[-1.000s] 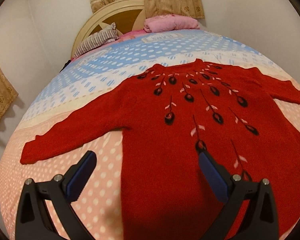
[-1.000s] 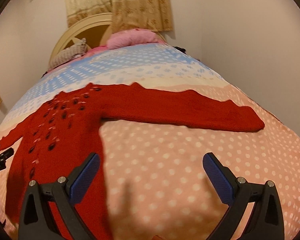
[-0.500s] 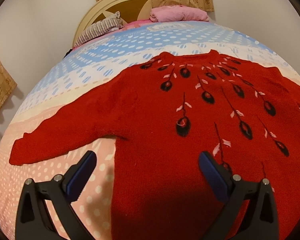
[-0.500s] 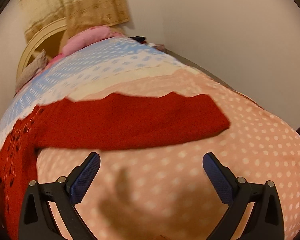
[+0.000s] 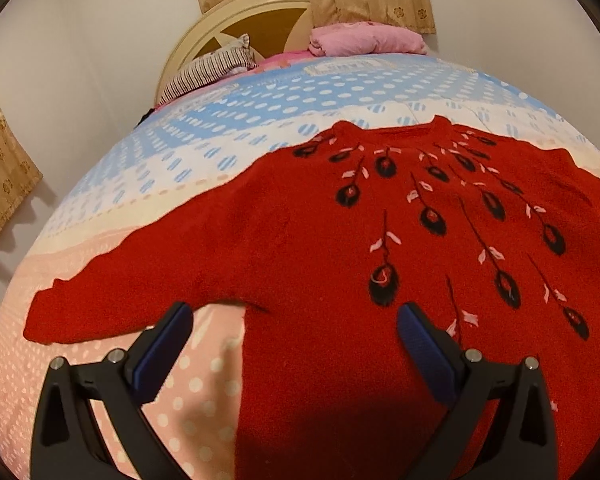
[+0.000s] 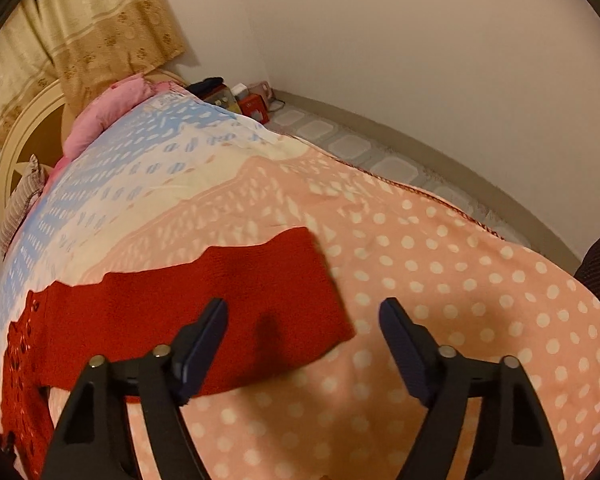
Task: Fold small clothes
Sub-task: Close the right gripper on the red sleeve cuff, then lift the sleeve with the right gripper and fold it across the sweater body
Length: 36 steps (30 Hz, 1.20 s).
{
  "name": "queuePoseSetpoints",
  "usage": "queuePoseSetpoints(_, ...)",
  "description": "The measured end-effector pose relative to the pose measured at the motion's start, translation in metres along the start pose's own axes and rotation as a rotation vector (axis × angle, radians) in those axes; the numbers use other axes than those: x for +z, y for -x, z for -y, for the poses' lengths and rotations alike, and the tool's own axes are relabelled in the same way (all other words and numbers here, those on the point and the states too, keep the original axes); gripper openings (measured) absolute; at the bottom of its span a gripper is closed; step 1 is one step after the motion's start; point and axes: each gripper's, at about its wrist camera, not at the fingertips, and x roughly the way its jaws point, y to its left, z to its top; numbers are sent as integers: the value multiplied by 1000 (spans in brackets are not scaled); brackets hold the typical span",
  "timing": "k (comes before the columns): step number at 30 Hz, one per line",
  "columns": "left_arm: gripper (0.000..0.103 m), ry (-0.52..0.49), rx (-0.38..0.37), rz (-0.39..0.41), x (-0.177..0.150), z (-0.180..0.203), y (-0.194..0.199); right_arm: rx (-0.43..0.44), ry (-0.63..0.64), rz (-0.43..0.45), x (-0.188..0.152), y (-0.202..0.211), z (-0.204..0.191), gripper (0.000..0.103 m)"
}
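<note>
No legible text, label or number on anything

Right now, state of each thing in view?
red sweater: flat on the bed, front up, unfolded
left sleeve: spread out
right sleeve: spread out, cuff between the open fingers
left gripper: open, empty
right gripper: open, empty
pink blanket: folded at the headboard

sweater (image 5: 312, 248): flat on bed (image 5: 188, 392), neck toward headboard (image 5: 256, 12) | pillows (image 5: 366, 38): behind sweater, against headboard | left gripper (image 5: 292, 346): over armpit, beside left sleeve (image 5: 112, 296) | right gripper (image 6: 302, 346): over cuff end of right sleeve (image 6: 220, 292) | floor (image 6: 380, 156): right of bed
</note>
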Motion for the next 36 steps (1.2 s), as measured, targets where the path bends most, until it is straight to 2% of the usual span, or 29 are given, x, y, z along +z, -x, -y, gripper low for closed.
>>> queuePoseSetpoints(4,103,-14,8,-2,-3,6,-3,21,-28,-60,-3,-17,5,70)
queuePoseSetpoints(5,103,-17,11,-3,-4,6,-3,25,-32,-71,-4,-21,5,65)
queuePoseSetpoints(6,103,-18,12,-4,-4,7,-4,26,-26,-78,-6,-23,4,58)
queuePoseSetpoints(8,103,-16,11,-12,-4,7,-6,1,23,-64,-10,-23,-4,56)
queuePoseSetpoints(10,103,-9,5,-17,-5,6,-7,-3,54,-52,-10,-21,-10,47)
queuePoseSetpoints(12,103,5,-2,-29,-5,4,-9,19,66,-52,-8,-18,-12,23)
queuePoseSetpoints(15,103,28,-12,-38,-6,0,-11,41,81,-52,-3,-13,-19,21)
queuePoseSetpoints(22,103,62,-38,-21,-7,-5,-6,62,158,20,10,17,-55,20)
queuePoseSetpoints(36,103,132,-101,-6,-14,-21,0,130,359,172,28,90,-166,18)
